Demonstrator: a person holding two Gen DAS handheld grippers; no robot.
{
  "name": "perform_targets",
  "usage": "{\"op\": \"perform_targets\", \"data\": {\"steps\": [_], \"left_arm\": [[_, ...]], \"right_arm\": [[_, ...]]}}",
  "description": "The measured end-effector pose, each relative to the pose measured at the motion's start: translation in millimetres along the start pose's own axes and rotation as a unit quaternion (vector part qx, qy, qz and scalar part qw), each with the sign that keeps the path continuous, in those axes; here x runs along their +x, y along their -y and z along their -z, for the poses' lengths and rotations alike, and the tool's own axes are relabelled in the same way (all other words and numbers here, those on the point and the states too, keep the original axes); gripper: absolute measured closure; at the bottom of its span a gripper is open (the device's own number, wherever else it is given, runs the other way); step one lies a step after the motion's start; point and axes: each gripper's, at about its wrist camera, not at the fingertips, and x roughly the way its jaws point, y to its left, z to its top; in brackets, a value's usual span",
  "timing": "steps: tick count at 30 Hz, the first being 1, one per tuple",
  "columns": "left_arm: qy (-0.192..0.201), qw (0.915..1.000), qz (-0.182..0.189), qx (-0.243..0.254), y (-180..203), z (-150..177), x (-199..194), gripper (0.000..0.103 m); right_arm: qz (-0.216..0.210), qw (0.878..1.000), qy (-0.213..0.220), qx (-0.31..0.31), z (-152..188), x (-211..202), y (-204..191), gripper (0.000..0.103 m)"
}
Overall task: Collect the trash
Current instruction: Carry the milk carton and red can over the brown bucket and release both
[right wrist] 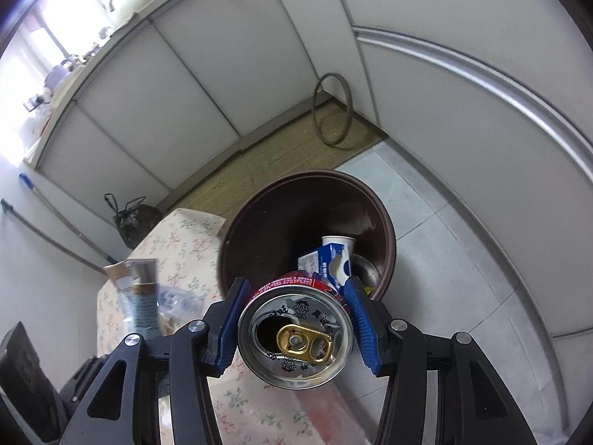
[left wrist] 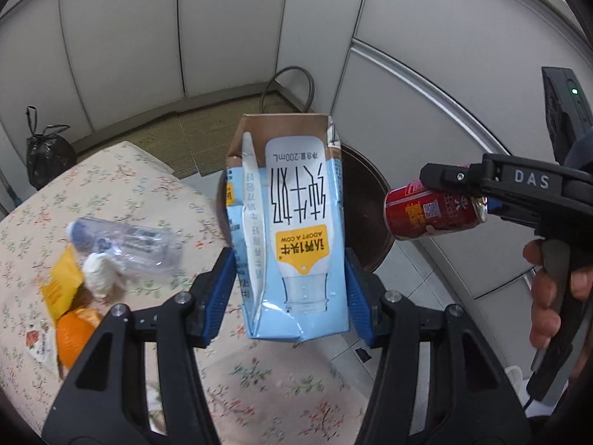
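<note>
My left gripper (left wrist: 291,282) is shut on a light-blue 200 mL milk carton (left wrist: 292,230), held upside down above the table's far edge. My right gripper (right wrist: 294,319) is shut on a red drink can (right wrist: 294,337), its opened top facing the camera; the can also shows in the left wrist view (left wrist: 433,213). The can hangs over the dark brown trash bin (right wrist: 259,222), which stands on the floor beyond the table and holds a paper cup (right wrist: 339,243) and a blue carton (right wrist: 326,263). In the left wrist view the bin's rim (left wrist: 374,185) shows behind the milk carton.
A floral tablecloth covers the table (left wrist: 122,193). On it lie a crushed clear plastic bottle (left wrist: 126,241), a white crumpled tissue (left wrist: 102,272), a yellow wrapper (left wrist: 61,285) and an orange (left wrist: 72,333). A black rubbish bag (left wrist: 46,155) stands by the white cabinets (left wrist: 222,26).
</note>
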Motion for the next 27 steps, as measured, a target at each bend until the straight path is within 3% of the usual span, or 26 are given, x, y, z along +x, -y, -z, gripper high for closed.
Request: {"op": "perform_targets", "data": {"steps": [13,22,24,26,27], "left_arm": [[-0.043,0.9991,-0.004,-0.005,15,-29,80,0.045],[-0.044,0.9990,-0.004,0.001,21,-30,92,0.044],[-0.040,0.9992,-0.008,0.005,20,-31,88,0.039],[-0.028,0.9995,-0.015,0.005,18,-31,80,0.026],[-0.021,0.9996,-0.016,0.005,17,-31,75,0.026]], "right_arm": [[-0.002,0.998,-0.005,0.055,-8,45,43,0.049],[-0.008,0.997,-0.005,0.073,-11,52,53,0.049],[-0.014,0.997,-0.005,0.077,-11,49,51,0.047],[-0.027,0.996,-0.002,0.082,-12,45,52,0.039],[-0.031,0.996,0.006,0.084,-13,38,51,0.037]]}}
